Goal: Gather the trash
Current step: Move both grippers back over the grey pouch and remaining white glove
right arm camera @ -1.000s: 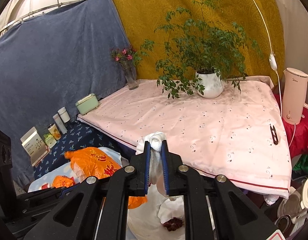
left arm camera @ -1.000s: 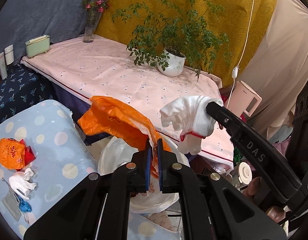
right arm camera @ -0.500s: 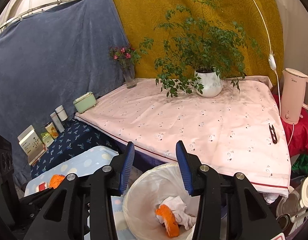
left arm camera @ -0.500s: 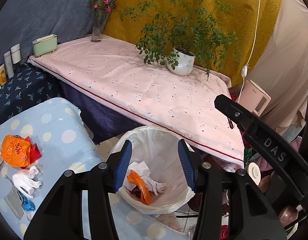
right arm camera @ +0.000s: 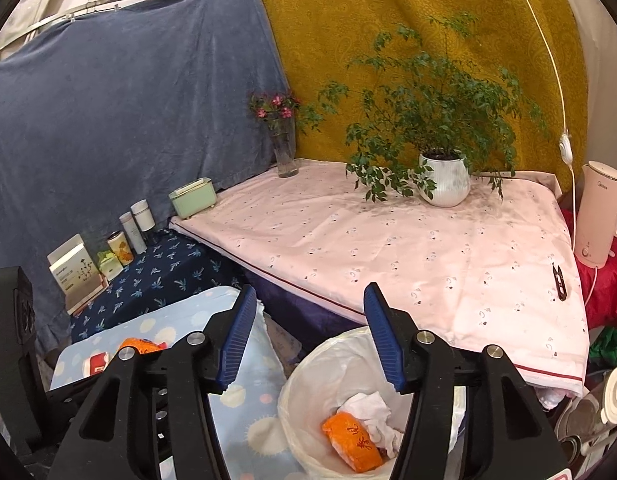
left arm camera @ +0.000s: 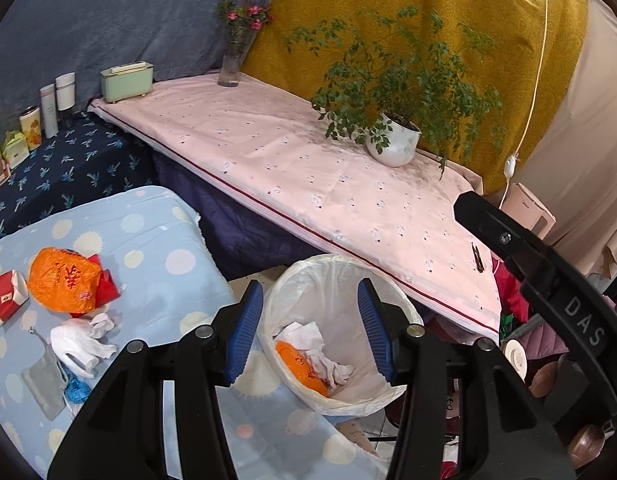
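Left gripper [left arm camera: 310, 326] empty, jaws apart. Right gripper [right arm camera: 308, 334] jaws opening, nothing between. Both hang over the white-lined round trash bin [left arm camera: 308, 276], lower centre, likely for a drop. Crumpled orange plastic bag [left arm camera: 64, 280] and white crumpled tissue [left arm camera: 82, 340] lie on the blue dotted cloth [left arm camera: 156, 240], lower left: uncollected.

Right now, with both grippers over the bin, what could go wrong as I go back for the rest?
1. The bin liner sags outward, so a swing could snag it.
2. The white bag lies on a grey pouch; one may drag the other.
3. The orange bag is slippery.
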`<action>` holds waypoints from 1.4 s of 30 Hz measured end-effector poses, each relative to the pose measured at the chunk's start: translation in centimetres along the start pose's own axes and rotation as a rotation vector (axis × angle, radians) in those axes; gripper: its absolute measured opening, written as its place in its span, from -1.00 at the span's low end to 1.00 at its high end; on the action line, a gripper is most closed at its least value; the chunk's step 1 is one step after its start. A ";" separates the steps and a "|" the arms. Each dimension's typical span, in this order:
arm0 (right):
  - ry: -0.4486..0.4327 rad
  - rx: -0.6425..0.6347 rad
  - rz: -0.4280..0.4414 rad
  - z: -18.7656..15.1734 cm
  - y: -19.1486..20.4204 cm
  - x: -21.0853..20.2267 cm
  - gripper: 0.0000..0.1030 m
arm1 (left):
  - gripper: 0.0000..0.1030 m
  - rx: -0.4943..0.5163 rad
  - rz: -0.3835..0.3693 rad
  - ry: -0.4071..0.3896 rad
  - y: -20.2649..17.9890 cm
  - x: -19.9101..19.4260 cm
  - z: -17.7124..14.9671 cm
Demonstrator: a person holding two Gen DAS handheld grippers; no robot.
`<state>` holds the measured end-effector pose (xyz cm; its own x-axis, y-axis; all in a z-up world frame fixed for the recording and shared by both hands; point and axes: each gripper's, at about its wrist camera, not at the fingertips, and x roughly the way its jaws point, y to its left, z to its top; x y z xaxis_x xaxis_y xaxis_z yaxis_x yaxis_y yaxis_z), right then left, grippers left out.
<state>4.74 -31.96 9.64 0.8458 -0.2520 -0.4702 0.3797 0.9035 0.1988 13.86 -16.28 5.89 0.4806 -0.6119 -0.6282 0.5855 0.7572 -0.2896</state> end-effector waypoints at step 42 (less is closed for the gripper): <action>0.247 -0.215 0.201 -11.2 20.3 5.4 0.19 | 0.38 -0.461 0.362 0.042 28.1 -7.8 -12.3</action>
<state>12.87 -11.06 1.48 0.7697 0.0046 -0.6384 0.1064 0.9851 0.1354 18.48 12.57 -6.21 0.5652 -0.2934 -0.7710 0.0404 0.9433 -0.3294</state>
